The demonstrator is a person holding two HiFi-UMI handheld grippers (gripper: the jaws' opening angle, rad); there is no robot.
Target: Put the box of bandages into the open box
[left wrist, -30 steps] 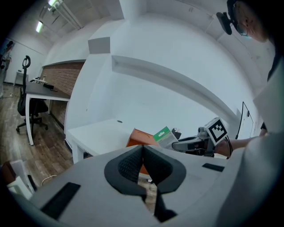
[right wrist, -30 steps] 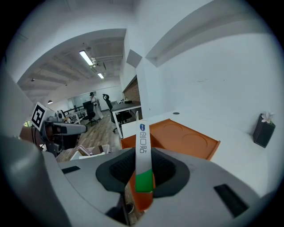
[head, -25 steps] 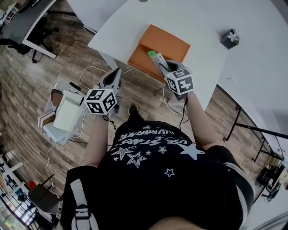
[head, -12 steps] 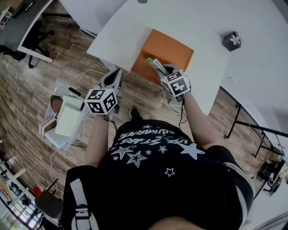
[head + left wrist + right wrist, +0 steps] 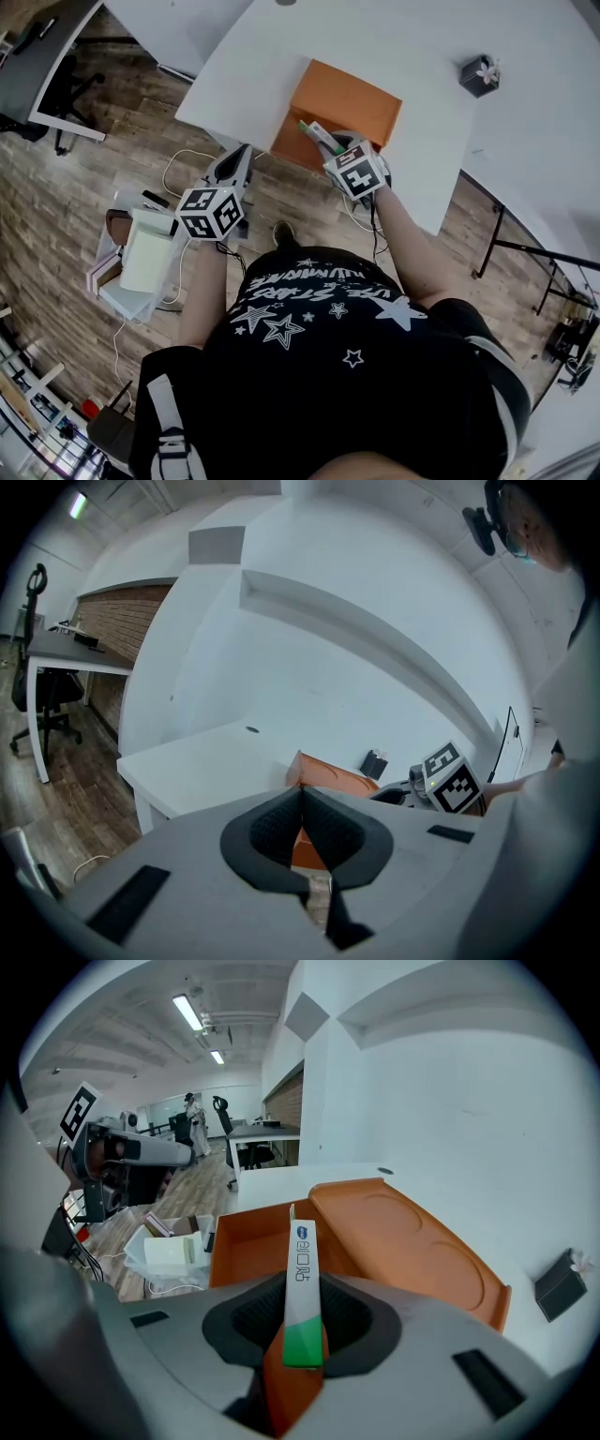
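Two jaws of right gripper (image 5: 302,1314) clamping bandage box (image 5: 303,1255) at open box (image 5: 246,1232), left gripper (image 5: 302,829) closed, empty

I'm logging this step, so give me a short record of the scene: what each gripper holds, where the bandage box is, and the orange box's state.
Right gripper: shut on the bandage box
Left gripper: shut, holding nothing
Bandage box: green end in the jaws, pointing over the orange box, not yet inside
Orange box: open, lid laid back, on the white table
Elsewhere on table: small dark box
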